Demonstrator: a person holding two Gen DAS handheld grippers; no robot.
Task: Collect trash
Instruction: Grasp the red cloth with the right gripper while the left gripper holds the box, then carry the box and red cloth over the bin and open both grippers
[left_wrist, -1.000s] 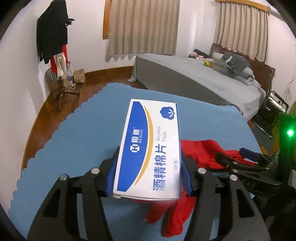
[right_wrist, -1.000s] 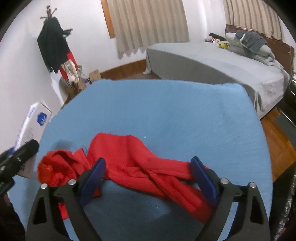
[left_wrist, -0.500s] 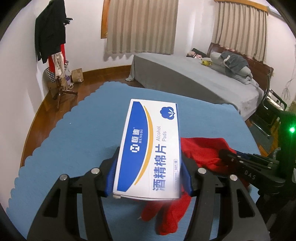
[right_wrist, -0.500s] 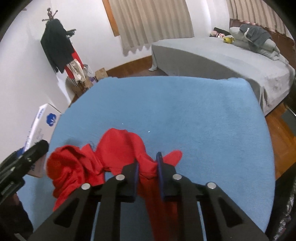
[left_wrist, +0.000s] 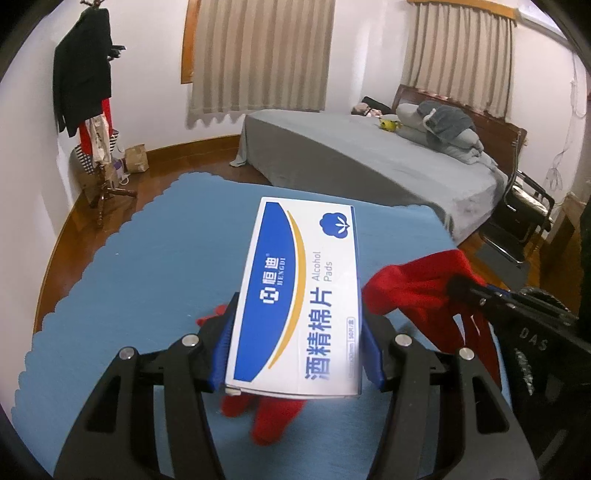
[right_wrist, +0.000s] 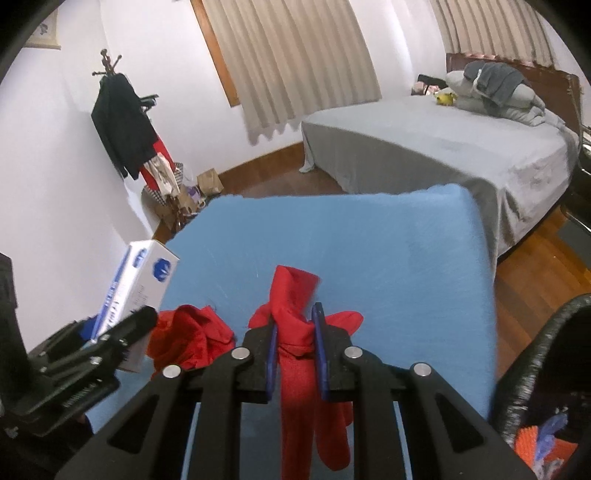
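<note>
A white and blue alcohol-pads box (left_wrist: 299, 306) sits flat between the blue pads of my left gripper (left_wrist: 295, 354), which is shut on its long sides above the blue cloth-covered table (left_wrist: 155, 273). The same box (right_wrist: 144, 280) shows at the left of the right wrist view. My right gripper (right_wrist: 295, 347) is shut on a bunched red cloth (right_wrist: 295, 354), lifted so its ends hang below the fingers. In the left wrist view the red cloth (left_wrist: 417, 291) hangs from the right gripper at the right.
A bin with a black rim (right_wrist: 535, 369) holding orange and blue scraps is at the lower right of the right wrist view. A grey bed (left_wrist: 369, 162), a coat rack (left_wrist: 92, 110) and a black chair (left_wrist: 524, 210) stand beyond the table.
The right gripper closed on the red cloth, which lay spread on the table, and lifted it bunched. The left gripper kept hold of the box and shifted slightly.
</note>
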